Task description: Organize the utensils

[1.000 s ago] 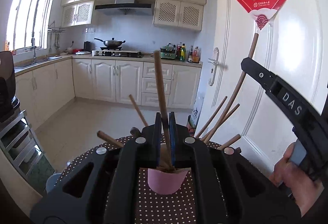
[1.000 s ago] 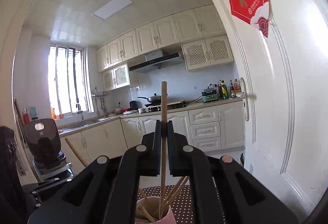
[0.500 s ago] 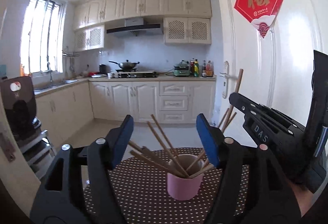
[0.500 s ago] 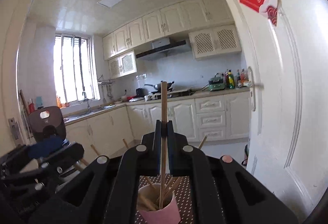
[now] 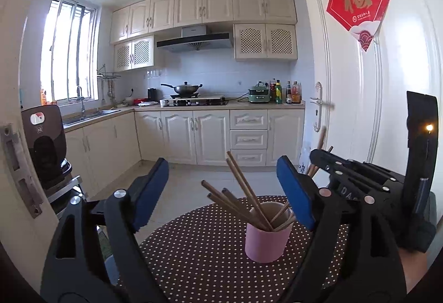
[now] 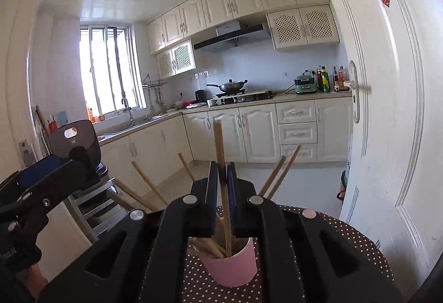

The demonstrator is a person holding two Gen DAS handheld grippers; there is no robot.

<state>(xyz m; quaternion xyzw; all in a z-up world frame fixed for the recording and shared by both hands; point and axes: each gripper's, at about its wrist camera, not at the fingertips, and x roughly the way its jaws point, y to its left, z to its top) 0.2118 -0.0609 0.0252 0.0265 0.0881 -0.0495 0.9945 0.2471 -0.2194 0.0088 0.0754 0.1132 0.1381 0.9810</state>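
Note:
A pink cup (image 5: 267, 236) with several wooden chopsticks (image 5: 241, 186) stands on the dotted brown table (image 5: 199, 247). My left gripper (image 5: 221, 164) is back from the cup, its jaws opening wide with nothing between them. In the right wrist view it shows at the left edge (image 6: 41, 172). My right gripper (image 6: 223, 164) hovers just above the cup (image 6: 232, 267). One chopstick (image 6: 220, 142) stands between its jaws with its lower end inside the cup. These jaws are opening: the pads have just parted and the chopstick leans slightly. The right gripper (image 5: 321, 156) also shows in the left wrist view.
A white door (image 6: 387, 123) with a handle stands close on the right of the table (image 6: 346, 236). A dark appliance on a metal rack (image 5: 47, 142) sits to the left. Kitchen cabinets and a stove line the far wall across an open floor.
My left gripper opened, let go of its chopstick into the cup and drew back. The right gripper's chopstick sank into the cup and its jaws parted slightly.

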